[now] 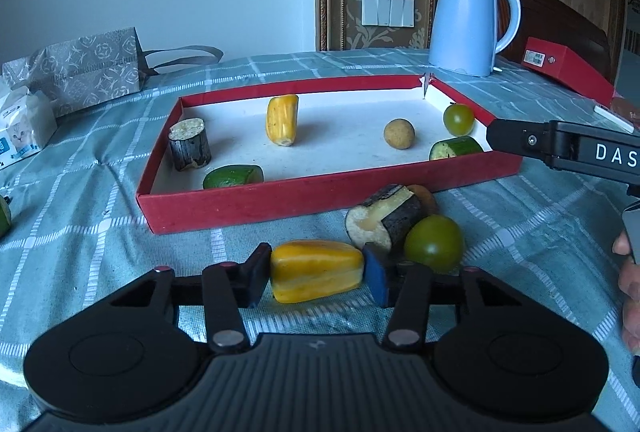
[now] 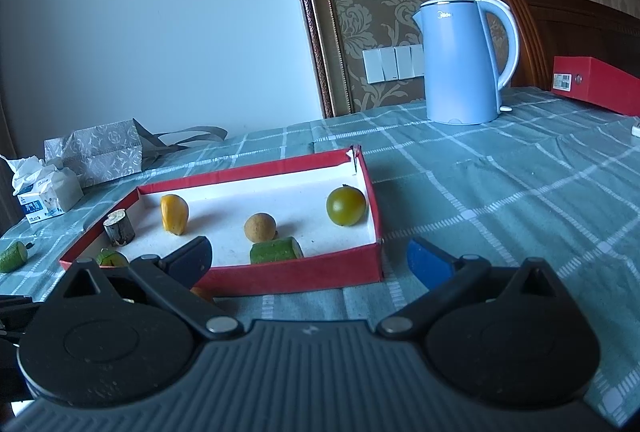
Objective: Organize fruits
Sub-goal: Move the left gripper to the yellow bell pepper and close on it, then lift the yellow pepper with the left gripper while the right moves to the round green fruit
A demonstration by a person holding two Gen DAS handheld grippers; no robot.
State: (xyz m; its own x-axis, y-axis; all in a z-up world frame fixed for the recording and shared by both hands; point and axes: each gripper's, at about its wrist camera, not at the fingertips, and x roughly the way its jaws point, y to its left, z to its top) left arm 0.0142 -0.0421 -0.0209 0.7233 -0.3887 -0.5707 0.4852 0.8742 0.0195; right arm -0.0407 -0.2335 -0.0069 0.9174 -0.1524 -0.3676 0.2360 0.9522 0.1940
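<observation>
My left gripper (image 1: 316, 278) is shut on a yellow fruit piece (image 1: 316, 270) lying on the cloth, one pad at each end. Just behind it are an eggplant chunk (image 1: 384, 220) and a green tomato (image 1: 434, 242), in front of the red tray (image 1: 280, 203). The tray holds another yellow piece (image 1: 282, 119), a brown round fruit (image 1: 399, 133), a green tomato (image 1: 458, 119), two cucumber pieces (image 1: 233, 175) and a dark stump-like chunk (image 1: 190, 143). My right gripper (image 2: 310, 264) hangs open and empty at the tray's (image 2: 296, 276) near right corner.
A blue kettle (image 1: 466, 23) stands behind the tray and a red box (image 1: 568, 63) lies at the back right. A paper bag (image 1: 88, 67) and a tissue pack (image 1: 24, 127) sit at the left. A loose cucumber piece (image 2: 14, 256) lies left of the tray.
</observation>
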